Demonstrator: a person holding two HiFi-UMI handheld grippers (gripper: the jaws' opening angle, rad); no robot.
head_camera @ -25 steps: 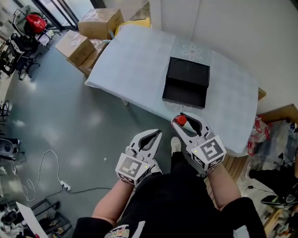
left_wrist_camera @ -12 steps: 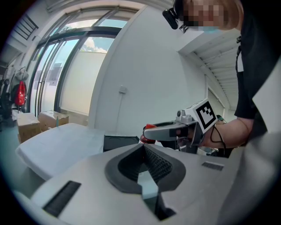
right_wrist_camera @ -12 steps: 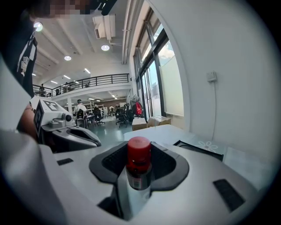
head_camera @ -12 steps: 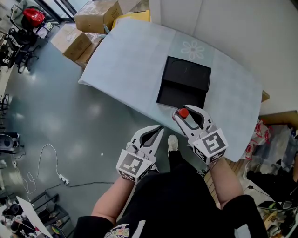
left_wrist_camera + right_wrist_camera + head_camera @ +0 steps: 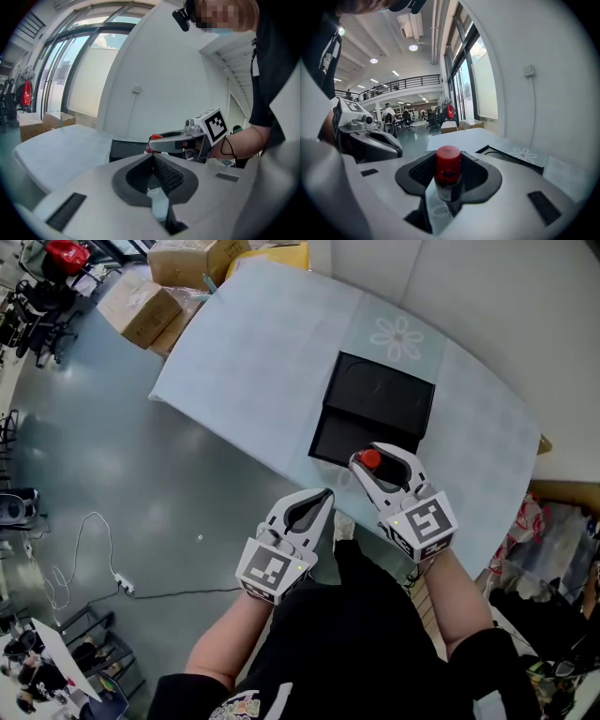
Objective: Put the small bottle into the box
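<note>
black box [image 5: 375, 409] on pale cloth-covered table [image 5: 262, 352], glossy grey floor [image 5: 94, 465]

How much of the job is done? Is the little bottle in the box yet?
Not yet. Done: the small bottle is picked up, with the right gripper shut on it, red cap up. In hand: it is held in the air close to the near edge of the black box, which looks empty. Left to do: carry it over the box, lower it in and let go. The left gripper is shut and holds nothing.

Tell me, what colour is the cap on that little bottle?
Red: the cap of the small bottle shows best in the right gripper view.
</note>
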